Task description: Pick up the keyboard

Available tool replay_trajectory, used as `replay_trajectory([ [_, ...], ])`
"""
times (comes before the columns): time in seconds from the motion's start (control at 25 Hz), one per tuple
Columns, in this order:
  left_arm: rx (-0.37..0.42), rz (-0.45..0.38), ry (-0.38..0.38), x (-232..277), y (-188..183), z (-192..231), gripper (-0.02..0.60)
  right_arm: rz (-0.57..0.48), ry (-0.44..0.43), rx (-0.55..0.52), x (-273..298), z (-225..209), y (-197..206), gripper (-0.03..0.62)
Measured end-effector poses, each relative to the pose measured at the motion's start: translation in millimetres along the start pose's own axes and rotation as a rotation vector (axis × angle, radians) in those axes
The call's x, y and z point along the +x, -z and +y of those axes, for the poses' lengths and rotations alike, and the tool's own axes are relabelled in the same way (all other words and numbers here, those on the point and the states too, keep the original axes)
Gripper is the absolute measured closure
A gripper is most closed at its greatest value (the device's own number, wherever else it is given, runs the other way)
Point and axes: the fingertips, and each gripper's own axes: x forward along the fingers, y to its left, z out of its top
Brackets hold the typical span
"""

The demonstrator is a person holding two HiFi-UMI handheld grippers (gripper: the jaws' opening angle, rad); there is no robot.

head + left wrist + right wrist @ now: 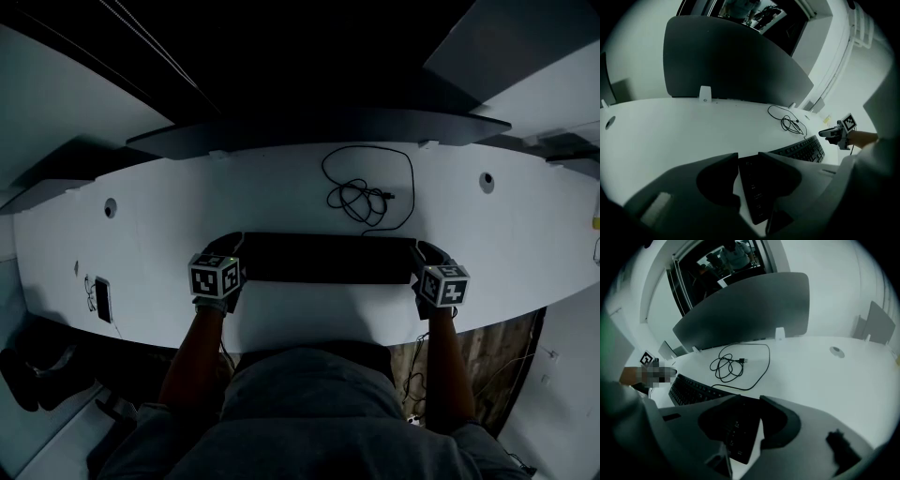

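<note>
The black keyboard (328,258) lies flat on the white bench (187,216), lengthwise between the two sets of jaws, one short end inside each. In the left gripper view the left gripper (748,157) has its jaws spread, with the keyboard's end reaching in between them. A strip of white bench shows between that end and the jaw on the view's left, so the jaws are released and not clamped. The rest of the keys run away past the other jaw toward the far gripper. In the right gripper view the right gripper (749,399) stands the same way: jaws parted, the keyboard's other end between them, a sliver of bench showing against the jaw on the view's right. These jaws are released too. From the head view both grippers point down and forward at the bench. Their marker cubes sit just on the near side of the keyboard's two ends, and the person's forearms reach back from them. Beyond the jaws, farther across the bench than the keyboard, a thin black cable (361,197) lies in a loose tangle with one wide loop. It lies apart from both sets of jaws, and one strand runs down to the keyboard's far edge. Behind that a dark divider panel (319,127) stands upright along the bench's far edge.
</note>
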Motion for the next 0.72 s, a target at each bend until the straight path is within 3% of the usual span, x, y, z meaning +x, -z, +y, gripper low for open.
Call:
replay_trajectory([
  [0.28, -0.057, 0.048, 0.031, 11.8, 3.2, 0.0, 0.405, 0.033, -0.052, 0.004, 9.3, 2.1, -5.2, 0.396],
  [0.4, -0.071, 0.064, 0.048, 16.4, 4.7, -1.9, 0.397, 0.062, -0.066, 0.070, 17.5, -3.5, 6.2, 0.387],
  [0.72, -0.097, 0.091, 0.080, 23.3, 5.0, -1.8, 0.387, 0.106, -0.141, 0.084, 28.5, -8.1, 8.2, 0.379],
])
